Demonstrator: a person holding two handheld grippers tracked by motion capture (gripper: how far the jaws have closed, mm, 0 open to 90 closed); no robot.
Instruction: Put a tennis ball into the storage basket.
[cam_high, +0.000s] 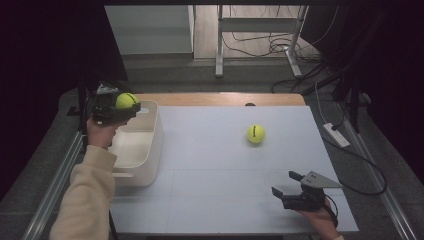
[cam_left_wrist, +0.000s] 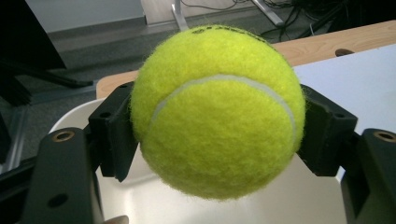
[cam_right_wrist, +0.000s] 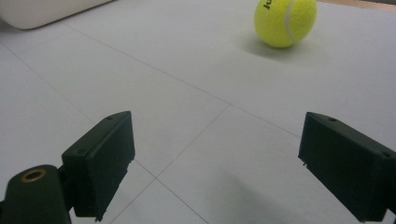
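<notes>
While the left gripper (cam_high: 121, 107) clamps a fuzzy yellow tennis ball (cam_high: 127, 101) above the white plastic bin (cam_high: 150, 150), a second yellow ball (cam_high: 256, 133) lies right of that bin. Left gripper view: jaws pinch the ball (cam_left_wrist: 217, 112) over the bin (cam_left_wrist: 74, 116). Right gripper view: the right gripper (cam_right_wrist: 215, 163) gapes empty, the second ball (cam_right_wrist: 285, 21) beyond.

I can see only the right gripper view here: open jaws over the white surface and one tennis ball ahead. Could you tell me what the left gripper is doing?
Observer: The left gripper is clamped on a second tennis ball, above the white bin.
Operator: Thank you. Is there anything in that bin?
Observer: The part of its inside that shows looks empty.
Operator: And where does the loose ball sit?
Observer: The loose ball lies right of the bin, beyond the right gripper.
</notes>
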